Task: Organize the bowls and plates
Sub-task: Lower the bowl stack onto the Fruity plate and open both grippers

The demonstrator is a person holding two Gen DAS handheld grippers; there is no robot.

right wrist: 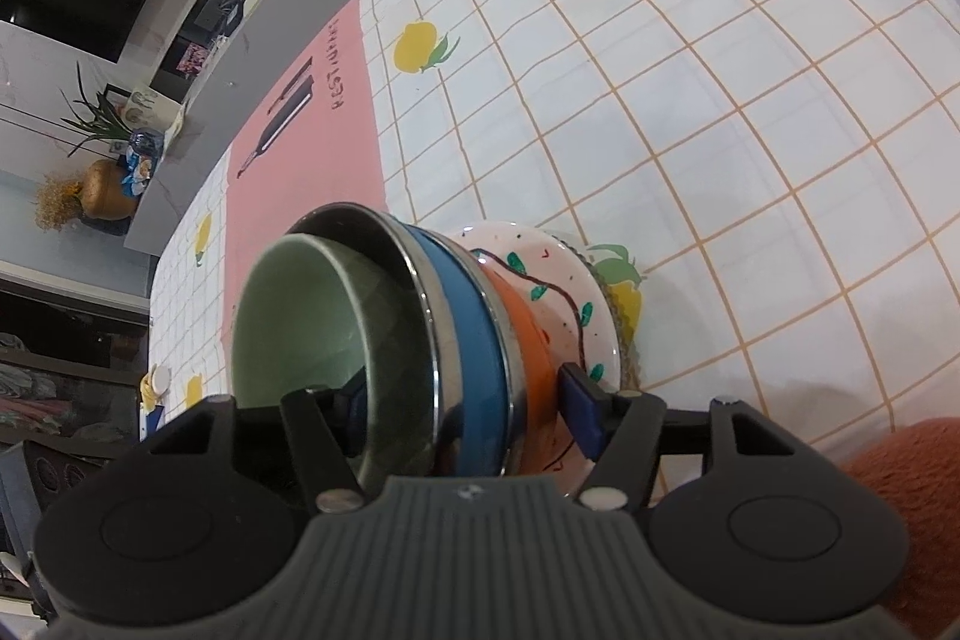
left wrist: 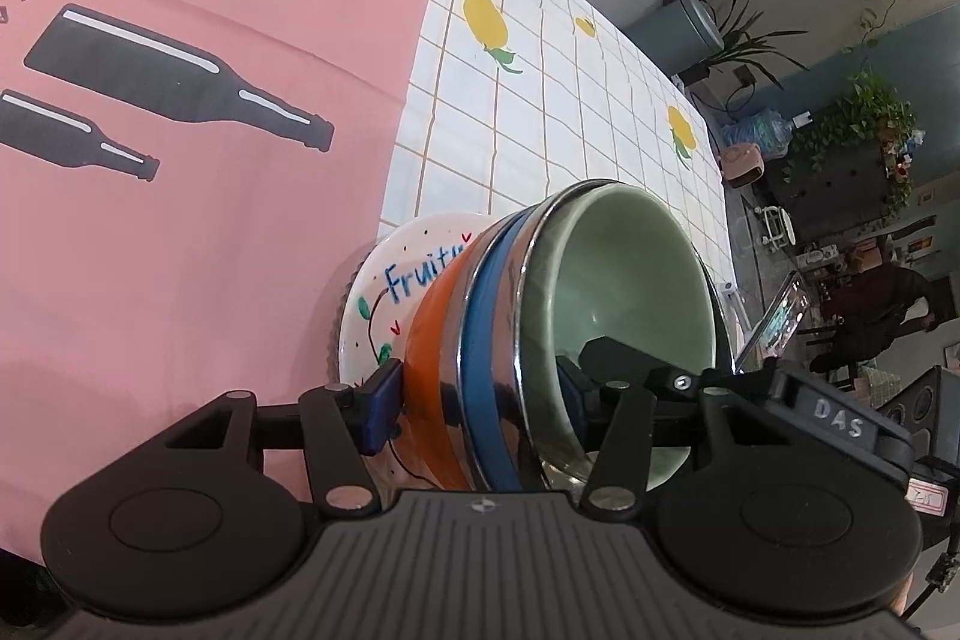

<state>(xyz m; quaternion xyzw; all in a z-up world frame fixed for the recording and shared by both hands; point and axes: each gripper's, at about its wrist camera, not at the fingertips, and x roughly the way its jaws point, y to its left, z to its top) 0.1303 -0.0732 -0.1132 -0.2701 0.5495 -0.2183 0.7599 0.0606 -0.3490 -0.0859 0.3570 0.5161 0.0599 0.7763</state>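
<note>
A stack of nested bowls, orange (left wrist: 433,370), blue-banded steel (left wrist: 489,340) and pale green (left wrist: 630,280), sits on a white plate (left wrist: 408,274) painted "Fruit". My left gripper (left wrist: 480,400) is shut on the stack's rim, one finger outside, one inside the green bowl. In the right wrist view my right gripper (right wrist: 468,415) is shut on the opposite rim of the same stack: green bowl (right wrist: 300,328), blue-banded bowl (right wrist: 474,340), orange bowl (right wrist: 528,346), plate (right wrist: 564,274). The right gripper's black body (left wrist: 750,388) shows in the left wrist view.
The table wears a white grid cloth with yellow fruit prints (right wrist: 690,160) and a pink mat with black bottles (left wrist: 180,100). The plate rests on a scalloped mat (right wrist: 624,316). The table's far edge (left wrist: 708,130) borders a room with plants and a seated person (left wrist: 876,304).
</note>
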